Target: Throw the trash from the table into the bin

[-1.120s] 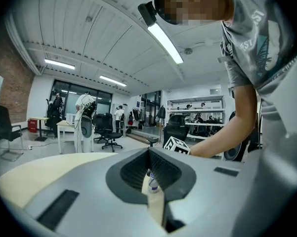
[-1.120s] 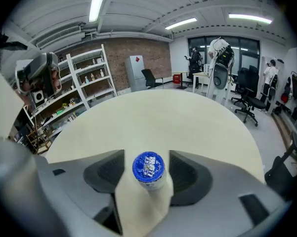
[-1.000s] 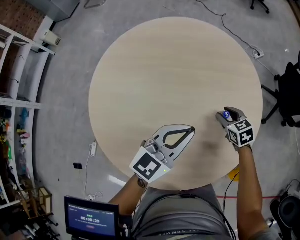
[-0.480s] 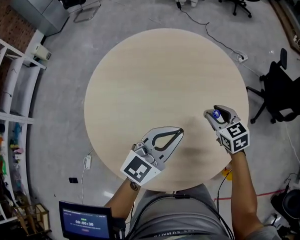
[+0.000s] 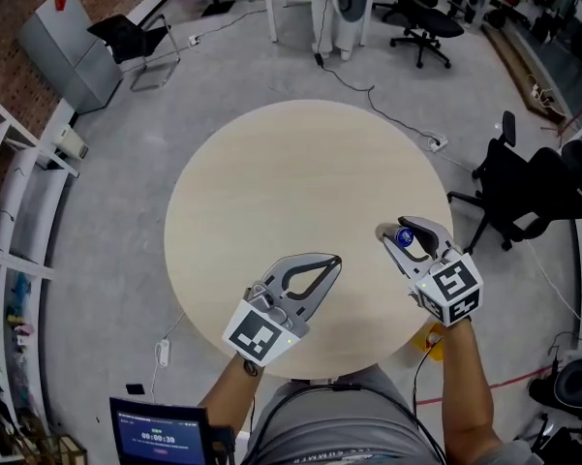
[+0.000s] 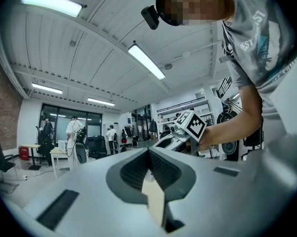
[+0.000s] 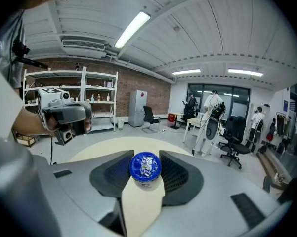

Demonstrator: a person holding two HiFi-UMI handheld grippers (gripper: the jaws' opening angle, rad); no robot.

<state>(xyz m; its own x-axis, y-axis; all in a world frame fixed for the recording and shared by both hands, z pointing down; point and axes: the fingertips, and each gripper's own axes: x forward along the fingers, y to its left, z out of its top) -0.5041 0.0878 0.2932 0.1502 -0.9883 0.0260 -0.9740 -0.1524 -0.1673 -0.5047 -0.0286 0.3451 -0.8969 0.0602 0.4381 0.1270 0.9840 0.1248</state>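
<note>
The left gripper (image 5: pixel 335 259) is held over the near edge of the round table (image 5: pixel 300 163) with its jaws pressed together at the tips and nothing between them, as is confirmed in the left gripper view (image 6: pixel 149 154). Further right, the right gripper (image 5: pixel 404 231) is seen about half spread and pinched on a small blue-lidded pot (image 5: pixel 405 236), which is carried upright between the pads (image 7: pixel 145 166) above the table's right edge. Compared with a second ago, the same grip on the pot is kept, both grippers are placed further left in the head view, and more of the room beyond the table is shown. Two grippers, two marker cubes, one pot and one table are counted.
</note>
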